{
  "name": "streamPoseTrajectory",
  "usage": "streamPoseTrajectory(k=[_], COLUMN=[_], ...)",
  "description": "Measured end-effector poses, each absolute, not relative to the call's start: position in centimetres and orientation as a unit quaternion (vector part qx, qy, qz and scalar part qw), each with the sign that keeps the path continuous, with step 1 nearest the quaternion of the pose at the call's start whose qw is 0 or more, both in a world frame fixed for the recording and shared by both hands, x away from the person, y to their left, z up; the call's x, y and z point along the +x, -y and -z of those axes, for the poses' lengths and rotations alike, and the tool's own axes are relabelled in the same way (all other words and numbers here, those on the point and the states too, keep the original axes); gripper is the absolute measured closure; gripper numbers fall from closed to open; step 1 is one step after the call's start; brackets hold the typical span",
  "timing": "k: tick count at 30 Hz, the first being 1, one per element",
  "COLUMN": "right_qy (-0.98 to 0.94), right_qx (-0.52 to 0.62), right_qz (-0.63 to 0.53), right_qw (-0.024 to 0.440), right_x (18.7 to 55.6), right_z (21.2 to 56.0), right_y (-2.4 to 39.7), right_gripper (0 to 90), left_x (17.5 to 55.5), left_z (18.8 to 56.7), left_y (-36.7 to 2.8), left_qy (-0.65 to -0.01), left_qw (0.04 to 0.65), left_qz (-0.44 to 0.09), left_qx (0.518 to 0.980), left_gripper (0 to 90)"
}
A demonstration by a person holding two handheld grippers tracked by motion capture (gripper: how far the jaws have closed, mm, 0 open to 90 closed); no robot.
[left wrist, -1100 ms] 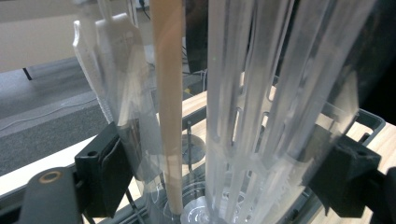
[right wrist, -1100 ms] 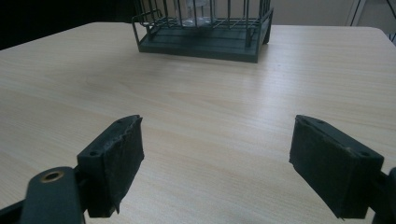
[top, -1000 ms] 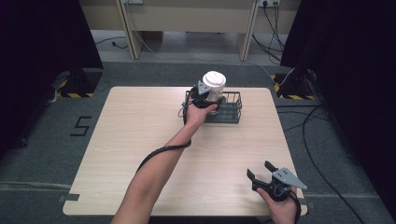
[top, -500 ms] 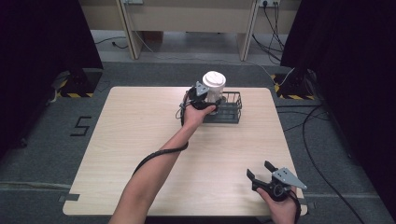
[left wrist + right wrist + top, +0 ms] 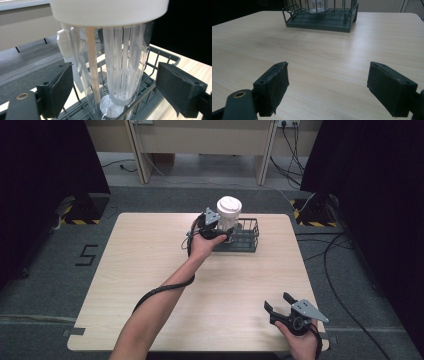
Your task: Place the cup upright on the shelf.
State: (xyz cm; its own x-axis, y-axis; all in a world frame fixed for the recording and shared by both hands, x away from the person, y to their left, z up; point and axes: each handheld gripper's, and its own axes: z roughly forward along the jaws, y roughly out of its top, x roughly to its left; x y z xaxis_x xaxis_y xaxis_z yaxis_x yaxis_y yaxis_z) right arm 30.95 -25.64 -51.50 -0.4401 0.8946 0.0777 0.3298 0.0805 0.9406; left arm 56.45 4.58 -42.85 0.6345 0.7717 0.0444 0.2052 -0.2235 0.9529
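I read the surface (image 5: 150, 270) as mostly bare wood, so there is plenty of open room in front of and to the left of the dark wire basket (image 5: 248, 240), which sits near the far edge. Inside it stands the clear tumbler with a white lid (image 5: 229, 215) — its base rests on the basket floor in my left gripper view, so the placing looks done or nearly so. My left hand-held gripper (image 5: 216, 227) has its jaws spread on either side of the tumbler, with gaps visible, so only the withdrawal is left. The basket's wire walls are close — I'd back out carefully. My right hand-held gripper (image 5: 285, 312) waits wide open and empty near the front right edge.
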Motion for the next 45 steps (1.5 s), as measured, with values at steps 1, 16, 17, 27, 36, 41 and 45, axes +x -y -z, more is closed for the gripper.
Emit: streamPoseTrajectory(k=[1,16,17,27,36,41,45], right_qy=[-0.681,-0.682,-0.682,-0.683,-0.683,-0.682,-0.683], right_qx=[0.450,0.451,0.451,0.450,0.451,0.452,0.450], right_qz=[-0.507,-0.503,-0.502,-0.500,-0.498,-0.498,-0.498], right_qw=[0.278,0.280,0.281,0.285,0.287,0.286,0.290], right_x=[30.9,30.9,30.9,30.9,30.9,30.9,30.9], right_z=[51.5,51.5,51.5,51.5,51.5,51.5,51.5], right_y=[25.6,25.5,25.5,25.5,25.5,25.4,25.5], right_gripper=[18.1,18.0,18.0,17.9,17.9,18.0,17.9], left_x=[56.3,53.2,53.0,50.4,47.8,46.0,44.4], left_z=[42.8,42.3,42.3,42.5,43.7,44.2,44.8], left_y=[-4.7,-7.7,-7.9,-10.2,-12.5,-13.3,-14.1], left_qy=[-0.332,-0.323,-0.320,-0.315,-0.316,-0.311,-0.307], left_qw=[0.528,0.533,0.531,0.529,0.525,0.530,0.534], left_qz=[-0.267,-0.265,-0.267,-0.275,-0.270,-0.268,-0.265], left_qx=[0.735,0.736,0.738,0.739,0.743,0.742,0.742], left_gripper=[14.4,14.6,14.6,14.7,14.7,14.7,14.7])
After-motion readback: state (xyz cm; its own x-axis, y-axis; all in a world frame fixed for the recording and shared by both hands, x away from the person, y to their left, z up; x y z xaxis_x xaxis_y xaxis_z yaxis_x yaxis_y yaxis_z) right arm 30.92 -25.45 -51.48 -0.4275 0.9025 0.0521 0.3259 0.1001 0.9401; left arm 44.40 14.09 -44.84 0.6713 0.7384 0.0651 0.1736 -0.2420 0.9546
